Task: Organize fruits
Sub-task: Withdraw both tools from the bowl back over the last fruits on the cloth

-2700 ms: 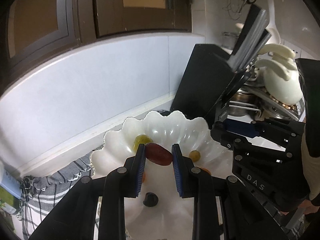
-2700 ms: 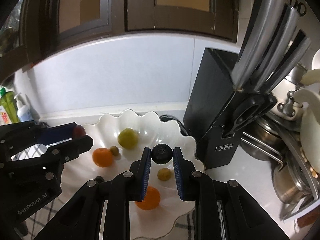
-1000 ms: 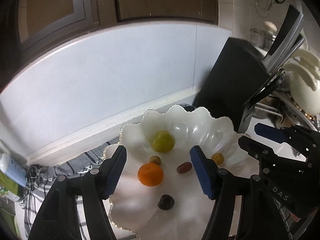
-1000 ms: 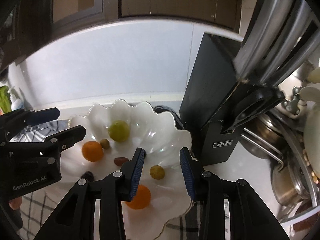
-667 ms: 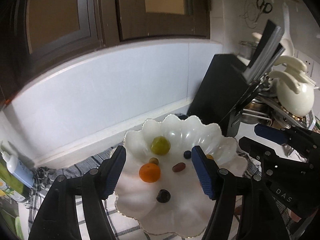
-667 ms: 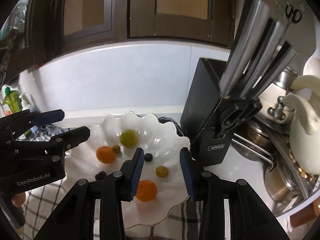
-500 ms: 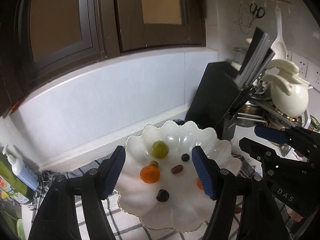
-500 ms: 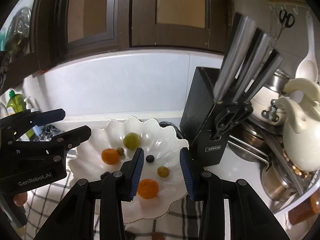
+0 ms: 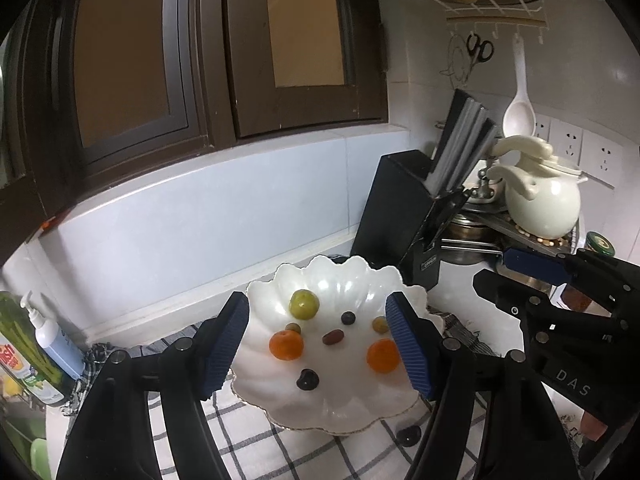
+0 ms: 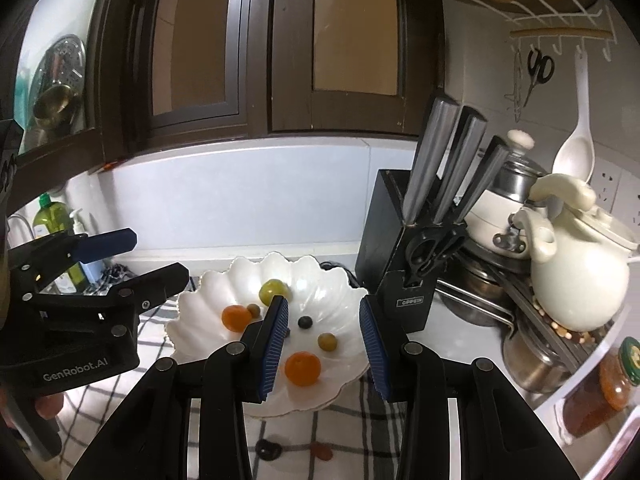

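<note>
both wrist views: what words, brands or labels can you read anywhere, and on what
"GenRobot.AI": side of the left tool, seen in the right wrist view.
"DAS": body of the right tool, seen in the left wrist view.
"OPPEIN": small plate on the black knife block; it is fine print, so this reading is likely rather than certain.
Green bottle label at the left edge: red characters, too blurred to read.
Jar lid: print too small to read.

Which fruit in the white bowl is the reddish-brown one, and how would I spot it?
Find the white scalloped bowl beside the black knife block. At its centre, between two oranges, lies the small reddish-brown oval fruit. It alone is elongated and dark red.
</note>
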The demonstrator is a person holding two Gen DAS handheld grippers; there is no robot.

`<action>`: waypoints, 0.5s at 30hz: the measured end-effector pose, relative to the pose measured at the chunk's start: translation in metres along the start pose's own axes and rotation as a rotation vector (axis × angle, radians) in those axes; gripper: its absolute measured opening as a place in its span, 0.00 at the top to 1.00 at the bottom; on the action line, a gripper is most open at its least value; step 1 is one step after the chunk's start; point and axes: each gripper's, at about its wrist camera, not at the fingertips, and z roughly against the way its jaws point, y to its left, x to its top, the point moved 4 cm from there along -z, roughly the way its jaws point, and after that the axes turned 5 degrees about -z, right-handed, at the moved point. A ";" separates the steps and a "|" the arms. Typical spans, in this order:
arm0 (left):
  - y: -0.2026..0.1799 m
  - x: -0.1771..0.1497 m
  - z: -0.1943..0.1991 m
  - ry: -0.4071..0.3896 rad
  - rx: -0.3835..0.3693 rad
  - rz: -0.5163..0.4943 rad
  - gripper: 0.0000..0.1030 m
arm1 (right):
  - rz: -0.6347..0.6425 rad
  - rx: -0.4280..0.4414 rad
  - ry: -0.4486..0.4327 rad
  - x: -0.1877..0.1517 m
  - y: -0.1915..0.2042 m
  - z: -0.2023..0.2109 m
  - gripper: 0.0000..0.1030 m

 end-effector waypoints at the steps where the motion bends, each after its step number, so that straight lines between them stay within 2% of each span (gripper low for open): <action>1: -0.001 -0.001 0.003 -0.003 -0.002 -0.001 0.32 | 0.001 -0.003 -0.008 -0.001 0.000 0.004 0.62; 15: -0.022 -0.021 0.031 -0.011 -0.040 -0.054 0.30 | -0.050 -0.010 -0.009 -0.027 -0.006 0.034 0.62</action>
